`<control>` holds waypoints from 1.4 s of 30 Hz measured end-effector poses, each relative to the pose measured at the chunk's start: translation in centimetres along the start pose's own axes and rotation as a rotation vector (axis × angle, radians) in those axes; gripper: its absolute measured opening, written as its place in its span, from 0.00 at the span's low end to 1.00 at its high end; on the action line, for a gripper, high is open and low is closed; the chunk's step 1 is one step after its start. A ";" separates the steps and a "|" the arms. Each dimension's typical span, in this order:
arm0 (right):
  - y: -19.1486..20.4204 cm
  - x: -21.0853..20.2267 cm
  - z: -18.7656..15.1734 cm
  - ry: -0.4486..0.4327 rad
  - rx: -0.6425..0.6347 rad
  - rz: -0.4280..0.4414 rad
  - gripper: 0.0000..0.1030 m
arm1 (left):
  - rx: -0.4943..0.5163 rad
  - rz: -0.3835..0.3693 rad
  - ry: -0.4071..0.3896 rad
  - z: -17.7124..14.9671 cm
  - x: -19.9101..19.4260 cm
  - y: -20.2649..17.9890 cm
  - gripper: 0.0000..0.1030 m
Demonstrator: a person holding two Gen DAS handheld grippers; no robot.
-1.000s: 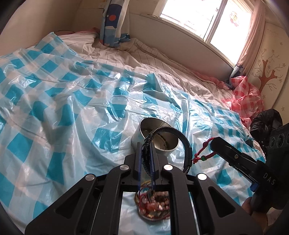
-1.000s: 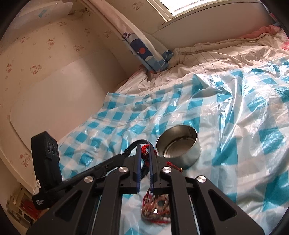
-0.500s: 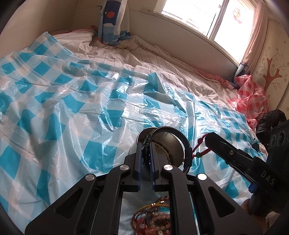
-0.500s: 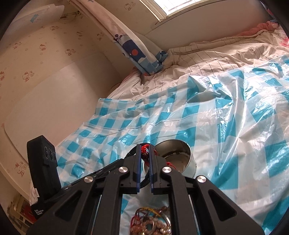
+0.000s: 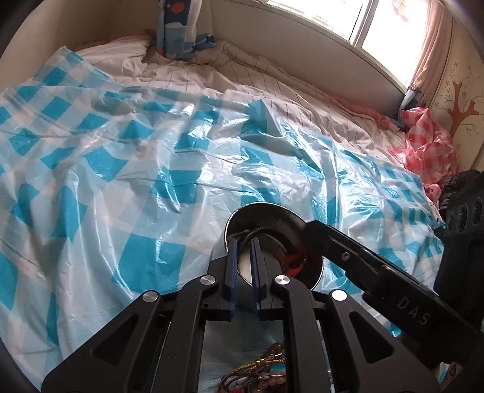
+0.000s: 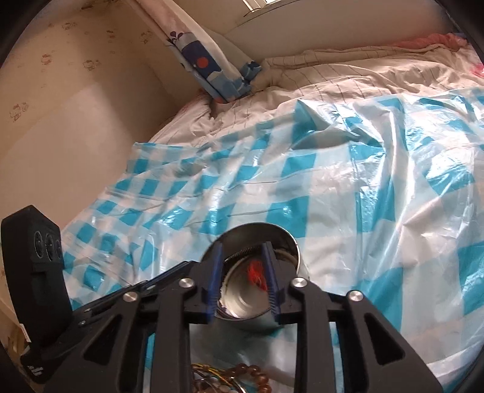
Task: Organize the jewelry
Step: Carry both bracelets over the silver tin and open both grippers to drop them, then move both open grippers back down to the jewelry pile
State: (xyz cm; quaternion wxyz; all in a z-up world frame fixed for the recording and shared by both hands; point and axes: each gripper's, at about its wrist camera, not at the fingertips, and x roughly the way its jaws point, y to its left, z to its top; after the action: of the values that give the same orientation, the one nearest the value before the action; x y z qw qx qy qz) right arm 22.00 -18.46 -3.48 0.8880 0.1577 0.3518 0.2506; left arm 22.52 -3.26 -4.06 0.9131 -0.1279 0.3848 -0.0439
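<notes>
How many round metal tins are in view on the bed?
1. The round metal tin sits on the blue-checked plastic sheet, directly under both grippers' tips, with a red cord bracelet inside. Another could be hidden behind the grippers.

Daylight is pouring through a window (image 5: 357, 21) at the far right, a pink curtain (image 5: 429, 51) hanging beside it. A blue-checked plastic sheet (image 5: 127, 169) is lying over the striped bedding (image 5: 242, 81), beige walls (image 6: 75, 90) rising at left.

Right tongs (image 6: 243, 273), just opening, over tin (image 6: 290, 238) holding red cord (image 6: 256, 272).
</notes>
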 end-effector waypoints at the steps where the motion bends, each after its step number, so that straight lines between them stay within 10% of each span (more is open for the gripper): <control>1: 0.0 -0.2 0.0 -0.006 -0.004 -0.002 0.27 | -0.005 0.003 -0.009 0.0 -0.3 0.1 0.08; 32: 1.6 -7.4 -7.2 0.142 -0.022 -0.079 0.27 | 0.163 -0.010 0.193 -9.4 -6.9 -0.5 0.08; 42: 1.7 -7.2 -7.9 0.166 -0.036 -0.103 0.27 | 0.092 -0.070 0.231 -11.3 -6.8 0.6 0.23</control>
State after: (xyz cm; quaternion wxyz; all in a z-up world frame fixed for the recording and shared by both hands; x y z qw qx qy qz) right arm 11.33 -20.30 -4.33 0.8701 0.1024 0.4273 0.2232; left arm 9.63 -3.69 -7.10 0.8654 -0.0931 0.4803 -0.1080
